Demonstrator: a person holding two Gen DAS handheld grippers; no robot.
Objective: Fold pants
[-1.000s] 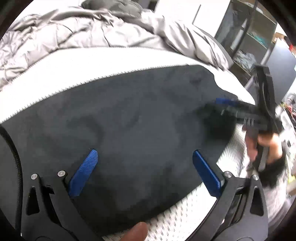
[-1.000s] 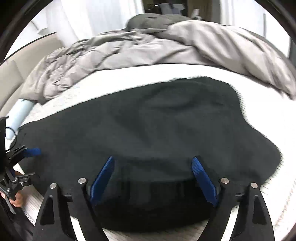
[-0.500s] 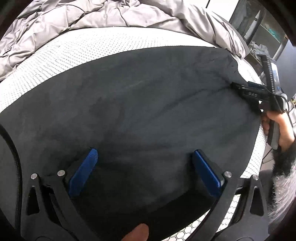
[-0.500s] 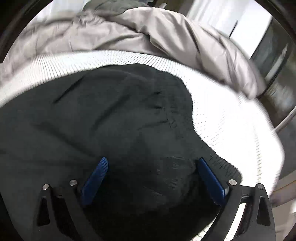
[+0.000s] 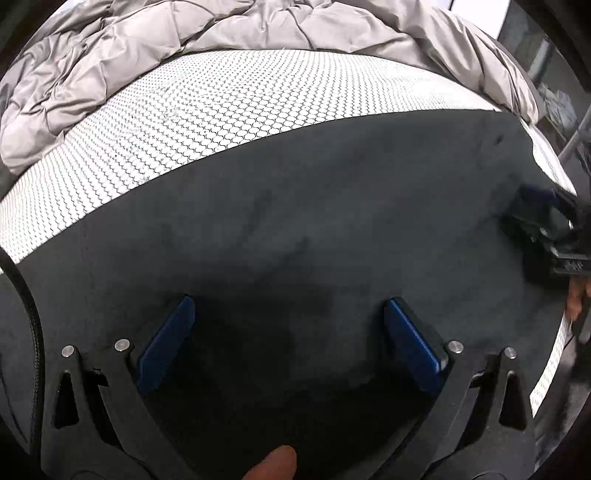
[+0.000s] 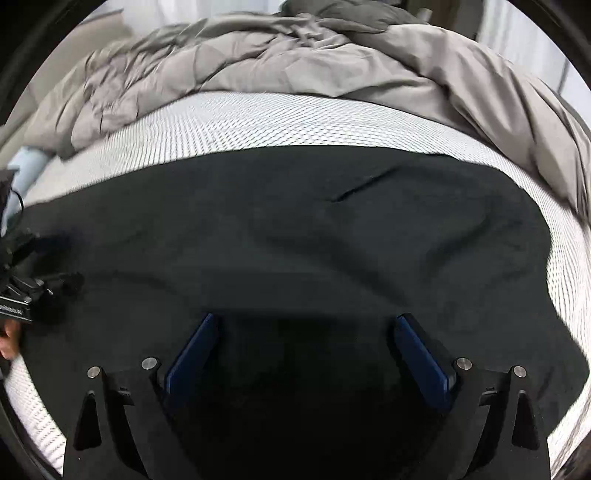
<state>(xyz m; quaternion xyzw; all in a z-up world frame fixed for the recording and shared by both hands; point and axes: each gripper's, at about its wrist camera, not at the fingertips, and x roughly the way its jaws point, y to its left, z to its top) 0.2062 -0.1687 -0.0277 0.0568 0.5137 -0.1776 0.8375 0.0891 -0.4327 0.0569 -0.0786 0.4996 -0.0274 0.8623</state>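
Dark pants (image 5: 295, 206) lie spread flat across a white honeycomb-patterned mattress (image 5: 184, 110). My left gripper (image 5: 290, 306) hovers close over their near part, blue pads wide apart, open, nothing between them. In the right wrist view the same pants (image 6: 295, 229) show a few soft creases, and my right gripper (image 6: 306, 321) stands open just above the cloth. Each gripper also shows in the other's view: the right gripper (image 5: 546, 236) at the pants' right end, the left gripper (image 6: 33, 280) at their left end. Neither pinches fabric that I can see.
A crumpled grey duvet (image 5: 221, 33) is heaped along the far side of the mattress (image 6: 258, 122), and the duvet (image 6: 295, 62) curls down the right side. Shelving (image 5: 554, 99) stands beyond the bed's right edge. A fingertip (image 5: 273, 465) shows at the bottom.
Both grippers have dropped closer to the pants and tilted downward. The right view swung right, then back to the pants' middle. The right jaws stand slightly wider than a second ago.
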